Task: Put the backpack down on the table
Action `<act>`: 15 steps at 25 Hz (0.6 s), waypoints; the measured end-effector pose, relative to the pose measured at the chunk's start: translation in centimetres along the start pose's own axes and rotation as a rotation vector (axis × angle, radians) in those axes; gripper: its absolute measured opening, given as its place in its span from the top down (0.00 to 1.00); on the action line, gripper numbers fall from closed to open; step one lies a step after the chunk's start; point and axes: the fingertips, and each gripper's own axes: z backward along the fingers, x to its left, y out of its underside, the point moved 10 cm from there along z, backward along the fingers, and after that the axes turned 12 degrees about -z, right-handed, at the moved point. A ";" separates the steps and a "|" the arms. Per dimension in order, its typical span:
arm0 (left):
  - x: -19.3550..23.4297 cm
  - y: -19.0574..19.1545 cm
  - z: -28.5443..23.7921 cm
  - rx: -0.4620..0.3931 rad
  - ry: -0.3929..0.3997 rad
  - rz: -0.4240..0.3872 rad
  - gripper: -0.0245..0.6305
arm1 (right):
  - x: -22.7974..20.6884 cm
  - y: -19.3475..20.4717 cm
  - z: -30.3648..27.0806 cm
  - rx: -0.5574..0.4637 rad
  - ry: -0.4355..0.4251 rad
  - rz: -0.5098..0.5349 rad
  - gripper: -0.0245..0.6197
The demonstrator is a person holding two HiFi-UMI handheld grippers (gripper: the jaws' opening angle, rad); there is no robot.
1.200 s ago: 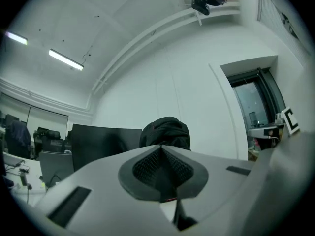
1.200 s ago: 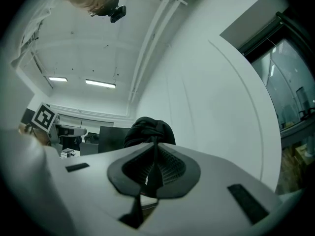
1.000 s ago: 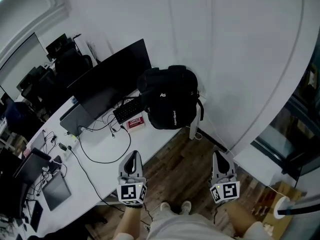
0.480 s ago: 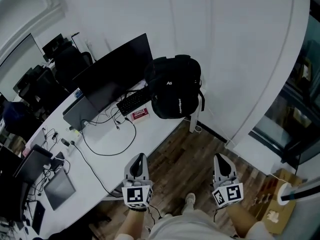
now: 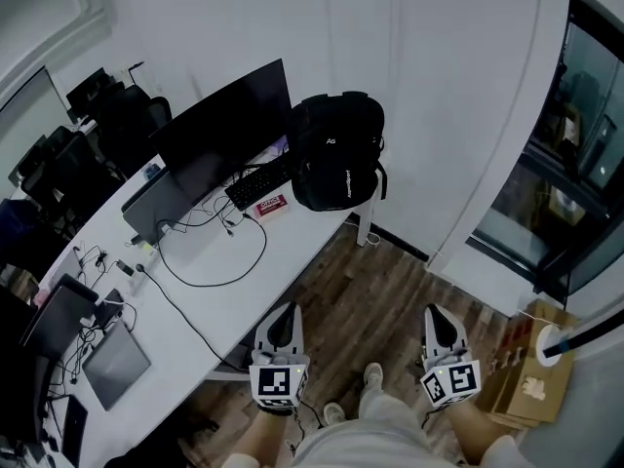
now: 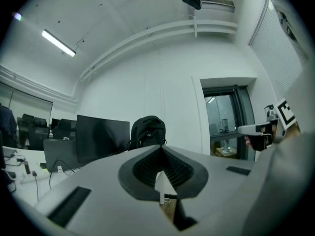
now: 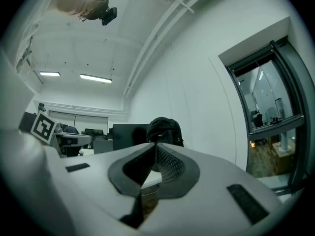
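Near the person's feet, the left gripper and right gripper are both pressed together on nothing. Well beyond them the black backpack stands upright on the far end of the white table, just right of the monitor. It looks soft, bulging and probably weighty, so I'd pinch a strap near its top rather than slack fabric.

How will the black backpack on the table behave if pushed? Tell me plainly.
The backpack bulges and stands upright, so it is probably packed, fairly heavy and only slightly floppy. It stands at the table's end near the edge, so a push could tip it off.
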 end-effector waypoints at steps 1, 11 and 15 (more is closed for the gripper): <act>0.0 -0.4 0.4 -0.006 0.005 0.010 0.95 | 0.3 -0.1 0.6 -0.002 0.004 -0.001 0.93; -2.1 -2.1 2.4 -0.051 0.048 -0.017 0.95 | 0.9 -1.8 3.4 -0.019 0.015 -0.062 0.93; -3.6 -3.8 2.8 -0.036 0.043 -0.010 0.95 | 0.3 -2.6 4.0 -0.030 0.005 -0.050 0.93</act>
